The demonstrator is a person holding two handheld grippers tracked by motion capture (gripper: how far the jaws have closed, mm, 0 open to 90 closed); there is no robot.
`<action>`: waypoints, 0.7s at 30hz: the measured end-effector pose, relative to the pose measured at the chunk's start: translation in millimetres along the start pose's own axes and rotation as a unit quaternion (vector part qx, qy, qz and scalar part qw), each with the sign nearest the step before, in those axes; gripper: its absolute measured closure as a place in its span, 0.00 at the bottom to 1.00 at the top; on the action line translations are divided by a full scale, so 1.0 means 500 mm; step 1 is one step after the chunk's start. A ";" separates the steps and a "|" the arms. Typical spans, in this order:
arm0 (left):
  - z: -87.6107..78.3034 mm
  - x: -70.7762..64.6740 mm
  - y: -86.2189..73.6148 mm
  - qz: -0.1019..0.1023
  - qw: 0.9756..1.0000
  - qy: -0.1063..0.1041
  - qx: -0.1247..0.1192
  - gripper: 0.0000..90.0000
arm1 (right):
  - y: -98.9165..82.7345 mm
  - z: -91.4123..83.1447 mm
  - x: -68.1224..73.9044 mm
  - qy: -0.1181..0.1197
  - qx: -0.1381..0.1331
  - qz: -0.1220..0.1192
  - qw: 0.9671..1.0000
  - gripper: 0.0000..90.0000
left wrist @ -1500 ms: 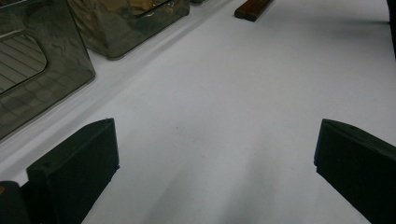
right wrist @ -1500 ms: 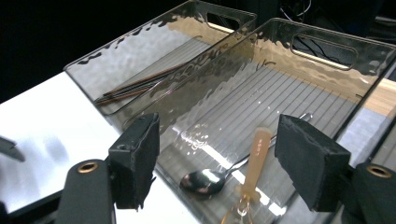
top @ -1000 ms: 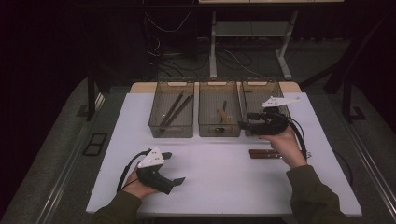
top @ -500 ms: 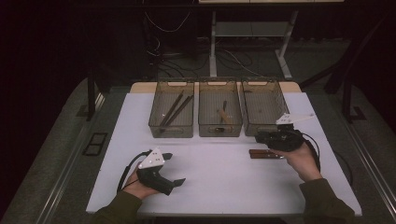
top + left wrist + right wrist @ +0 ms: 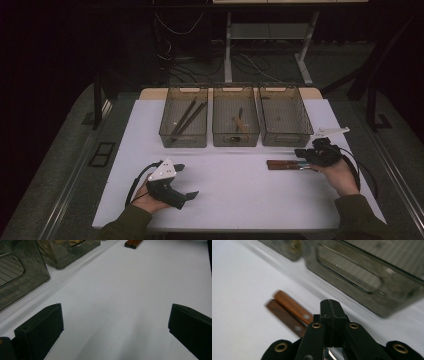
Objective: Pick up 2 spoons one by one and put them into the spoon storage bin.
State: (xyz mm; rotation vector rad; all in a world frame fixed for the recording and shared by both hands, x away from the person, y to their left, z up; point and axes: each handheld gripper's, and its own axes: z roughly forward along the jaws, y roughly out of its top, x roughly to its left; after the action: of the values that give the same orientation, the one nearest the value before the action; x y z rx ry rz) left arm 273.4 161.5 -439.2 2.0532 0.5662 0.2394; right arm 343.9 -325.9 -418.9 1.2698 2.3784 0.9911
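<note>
Two wooden-handled utensils (image 5: 282,164) lie side by side on the white table (image 5: 235,200), in front of the right bin. My right gripper (image 5: 300,151) sits low at their right end and points left along them. Its jaws have just been closing and now meet, with nothing showing between the pads (image 5: 330,301). In the right gripper view the brown handles (image 5: 292,308) run up and left from under the jaws. My left gripper (image 5: 186,181) rests at the near left, open and empty (image 5: 116,305). Far ahead of it lie the handles' ends (image 5: 133,243).
Three smoky clear bins stand in a row at the back. The left bin (image 5: 183,144) holds long dark sticks, the middle bin (image 5: 236,144) a few small utensils, and the right bin (image 5: 286,144) looks nearly bare. Bin walls (image 5: 22,277) sit to the left gripper's left.
My right hand has come down and to the right, from in front of the right bin to the utensils' right end, and its jaws have gone from open to shut. The left hand stayed put.
</note>
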 end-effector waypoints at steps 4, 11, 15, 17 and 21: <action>0.000 0.001 0.000 0.000 1.000 0.001 0.001 0.00 | -0.008 0.014 -0.025 -0.017 0.017 0.010 1.000 1.00; 0.001 0.001 0.000 -0.001 1.000 0.000 0.001 0.00 | -0.022 0.024 -0.044 -0.033 0.051 0.015 0.998 1.00; 0.000 0.001 0.000 0.000 1.000 -0.001 0.003 0.00 | -0.026 0.027 -0.048 -0.036 0.060 0.016 0.997 1.00; 0.000 0.001 0.000 0.000 1.000 0.000 0.003 0.00 | -0.026 0.029 -0.047 -0.036 0.063 0.012 0.997 1.00; 0.001 0.001 -0.001 0.000 1.000 -0.001 0.001 0.00 | -0.025 0.028 -0.047 -0.034 0.069 0.012 0.997 1.00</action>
State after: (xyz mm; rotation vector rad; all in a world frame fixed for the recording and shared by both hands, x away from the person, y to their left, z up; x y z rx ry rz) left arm 273.8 161.4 -439.8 2.0560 0.5648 0.2368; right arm 357.1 -343.2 -439.5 1.3606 2.4203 0.7870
